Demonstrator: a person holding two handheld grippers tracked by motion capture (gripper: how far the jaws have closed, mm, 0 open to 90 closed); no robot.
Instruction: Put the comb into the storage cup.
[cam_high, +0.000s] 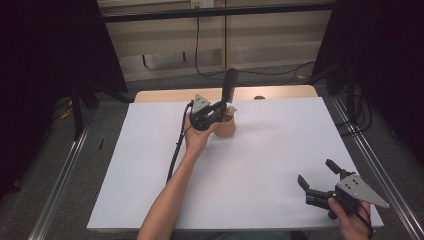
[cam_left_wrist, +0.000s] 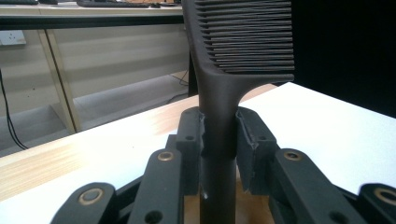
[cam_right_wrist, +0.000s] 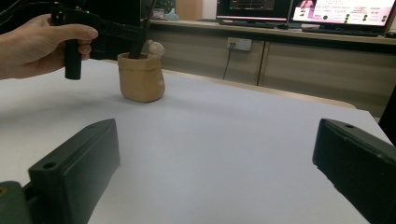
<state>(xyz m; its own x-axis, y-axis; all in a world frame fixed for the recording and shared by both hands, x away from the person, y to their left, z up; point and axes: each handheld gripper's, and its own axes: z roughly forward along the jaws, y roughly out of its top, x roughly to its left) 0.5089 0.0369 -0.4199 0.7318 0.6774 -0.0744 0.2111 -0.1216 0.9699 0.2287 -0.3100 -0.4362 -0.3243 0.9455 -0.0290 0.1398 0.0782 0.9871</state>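
A black comb (cam_high: 230, 86) stands upright, its handle going down into a small tan pot (cam_high: 226, 126) near the table's far edge. My left gripper (cam_high: 220, 107) is shut on the comb's handle (cam_left_wrist: 217, 140) just above the pot, the teeth (cam_left_wrist: 247, 35) rising over the jaws. In the right gripper view the pot (cam_right_wrist: 140, 77) sits at the upper left, with the left hand (cam_right_wrist: 35, 44) beside it. My right gripper (cam_high: 317, 181) rests open at the near right of the table, nothing between its fingers (cam_right_wrist: 74, 168).
The white table top (cam_high: 260, 165) has a bare wooden strip (cam_high: 165, 95) along its far edge. A small pale lump (cam_right_wrist: 154, 48) peeks over the pot's rim. Metal rails (cam_high: 60, 175) run along both sides of the table, and cables lie on the floor behind.
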